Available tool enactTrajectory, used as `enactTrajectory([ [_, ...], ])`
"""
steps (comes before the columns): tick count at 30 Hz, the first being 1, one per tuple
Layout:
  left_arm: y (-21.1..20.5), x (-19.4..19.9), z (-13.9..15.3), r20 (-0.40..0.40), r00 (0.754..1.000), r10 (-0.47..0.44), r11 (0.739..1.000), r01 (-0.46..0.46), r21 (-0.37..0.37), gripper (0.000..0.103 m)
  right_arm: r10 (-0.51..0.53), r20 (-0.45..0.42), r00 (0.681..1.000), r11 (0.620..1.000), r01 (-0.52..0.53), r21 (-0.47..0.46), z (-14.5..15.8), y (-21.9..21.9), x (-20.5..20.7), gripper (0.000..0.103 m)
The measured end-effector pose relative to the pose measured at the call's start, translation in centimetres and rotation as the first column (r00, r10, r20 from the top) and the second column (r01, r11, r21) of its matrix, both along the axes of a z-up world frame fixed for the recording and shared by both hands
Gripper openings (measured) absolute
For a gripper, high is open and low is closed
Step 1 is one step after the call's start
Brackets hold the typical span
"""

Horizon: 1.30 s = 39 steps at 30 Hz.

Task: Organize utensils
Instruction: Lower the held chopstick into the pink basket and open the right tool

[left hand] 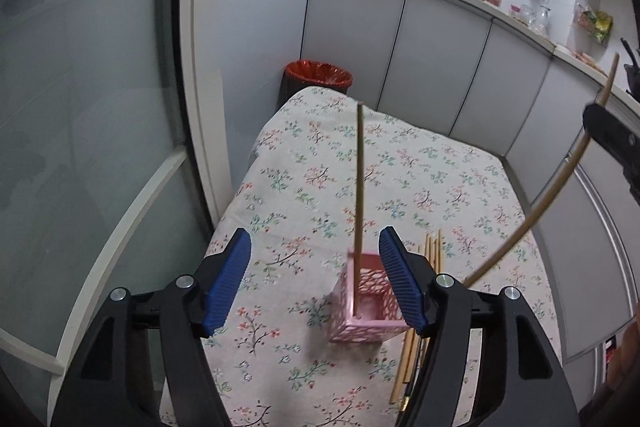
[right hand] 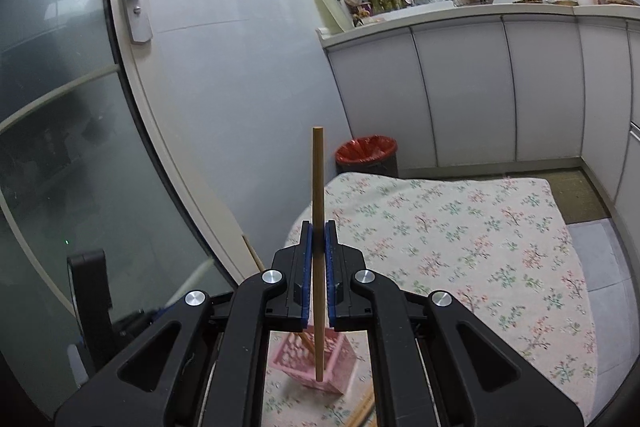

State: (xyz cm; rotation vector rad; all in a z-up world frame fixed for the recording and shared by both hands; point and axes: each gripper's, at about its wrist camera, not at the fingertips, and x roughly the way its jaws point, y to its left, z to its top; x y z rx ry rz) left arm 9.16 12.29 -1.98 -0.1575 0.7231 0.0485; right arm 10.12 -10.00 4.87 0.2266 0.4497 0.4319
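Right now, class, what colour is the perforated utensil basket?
Pink basket, clearest in the left wrist view.

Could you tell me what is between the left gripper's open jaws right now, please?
In the left wrist view, the left gripper has only bare floral tablecloth between its jaws; the pink basket with one chopstick stands mostly behind the right-hand jaw.

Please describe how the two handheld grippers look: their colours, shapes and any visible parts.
The left gripper and the right gripper look alike: matte black plastic frames with triangular cut-outs, round silver screws at the joints, and two flat fingers faced with blue ribbed pads. No cable, marking or sleeve is visible.
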Motion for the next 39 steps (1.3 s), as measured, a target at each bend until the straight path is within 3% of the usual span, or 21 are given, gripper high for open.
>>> enactTrajectory([
  [6, 0.6, -0.3, -0.6, -0.017, 1.0, 0.006, 1.0, -0.006, 0.026, 0.071, 0.0, -0.004, 1.0, 1.0, 0.0, -0.013, -1.9, 1.7, 1.5, 0.005],
  [16, 0.9, -0.3, -0.8, -0.036, 0.999, 0.016, 0.999, -0.014, 0.036, 0.076, -0.015, -0.13, 0.991, 0.994, 0.001, -0.106, -6.2, 3.2, 3.9, 0.006],
  [19, 0.8, -0.3, -0.8, -0.035, 0.999, 0.009, 0.999, -0.007, 0.042, 0.078, -0.009, -0.136, 0.991, 0.995, -0.005, -0.1, -5.9, 3.1, 3.8, 0.013],
  [23, 0.3, -0.4, -0.7, -0.041, 0.999, -0.005, 0.999, 0.006, 0.035, 0.081, -0.014, -0.122, 0.992, 0.996, 0.003, -0.091, -4.9, 2.1, 3.1, 0.033],
  [29, -0.7, -0.7, -1.0, -0.055, 0.998, -0.035, 0.999, 0.037, 0.029, 0.087, -0.053, -0.155, 0.986, 0.994, 0.038, -0.098, -4.5, -0.7, 2.7, 0.055],
  [33, -1.3, -0.8, -1.6, -0.082, 0.995, -0.053, 0.999, 0.053, 0.004, 0.09, -0.09, -0.216, 0.972, 0.987, 0.058, -0.149, -5.6, -2.8, 2.7, 0.073],
  [39, -2.5, -0.8, -3.1, -0.141, 0.987, -0.076, 0.997, 0.073, -0.029, 0.092, -0.156, -0.326, 0.932, 0.969, 0.081, -0.232, -8.5, -5.4, 3.1, 0.087],
])
